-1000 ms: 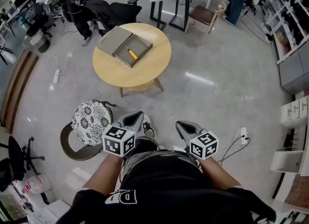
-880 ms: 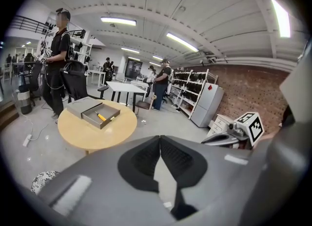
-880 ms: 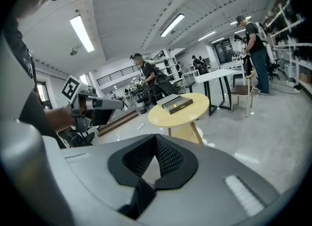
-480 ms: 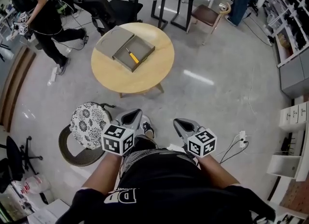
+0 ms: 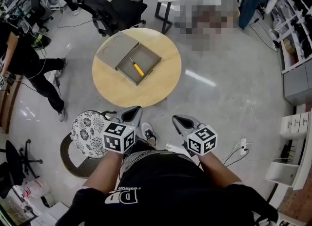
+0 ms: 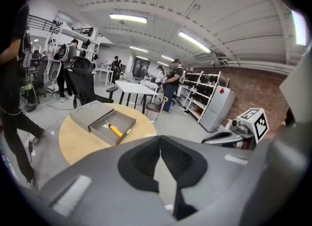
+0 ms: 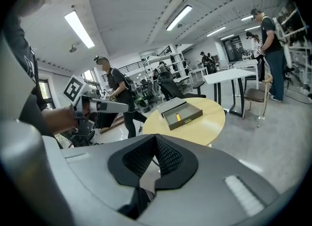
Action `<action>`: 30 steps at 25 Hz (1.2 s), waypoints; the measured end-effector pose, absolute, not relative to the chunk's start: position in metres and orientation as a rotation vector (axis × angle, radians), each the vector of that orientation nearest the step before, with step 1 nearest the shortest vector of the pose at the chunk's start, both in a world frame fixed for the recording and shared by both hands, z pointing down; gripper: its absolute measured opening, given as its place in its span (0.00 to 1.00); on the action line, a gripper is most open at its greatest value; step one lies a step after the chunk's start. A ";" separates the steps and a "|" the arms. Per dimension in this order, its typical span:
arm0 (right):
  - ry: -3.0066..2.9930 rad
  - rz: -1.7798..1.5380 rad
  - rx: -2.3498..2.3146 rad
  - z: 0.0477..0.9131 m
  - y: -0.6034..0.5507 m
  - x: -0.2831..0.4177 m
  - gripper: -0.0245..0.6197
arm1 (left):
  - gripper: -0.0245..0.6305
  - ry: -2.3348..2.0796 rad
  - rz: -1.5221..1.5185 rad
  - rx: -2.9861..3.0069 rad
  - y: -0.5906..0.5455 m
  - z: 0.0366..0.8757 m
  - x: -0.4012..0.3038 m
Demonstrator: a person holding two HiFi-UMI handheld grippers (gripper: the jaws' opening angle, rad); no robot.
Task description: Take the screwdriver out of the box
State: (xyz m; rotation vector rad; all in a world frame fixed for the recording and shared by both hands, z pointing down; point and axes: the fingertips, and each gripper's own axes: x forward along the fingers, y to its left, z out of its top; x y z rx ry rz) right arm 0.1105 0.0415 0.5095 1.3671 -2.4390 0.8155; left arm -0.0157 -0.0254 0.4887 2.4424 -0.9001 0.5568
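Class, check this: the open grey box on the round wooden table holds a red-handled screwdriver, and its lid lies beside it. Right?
Not quite: the screwdriver has a yellow handle, not a red one. The head view shows it lying in the open grey box on the round wooden table, with the lid beside it.

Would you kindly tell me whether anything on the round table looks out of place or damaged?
Nothing stands out. The box sits open on the table, its lid flat beside it, and the screwdriver lies inside, with nothing spilled.
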 end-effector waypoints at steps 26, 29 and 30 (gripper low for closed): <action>-2.408 0.779 1.302 0.517 -0.121 0.088 0.04 | 0.13 -0.910 0.623 2.392 -0.180 0.523 -0.034; -2.410 0.796 1.284 0.521 -0.130 0.092 0.04 | 0.13 -0.925 0.637 2.370 -0.188 0.529 -0.032; -2.412 0.803 1.272 0.523 -0.134 0.094 0.04 | 0.13 -0.934 0.640 2.362 -0.191 0.530 -0.031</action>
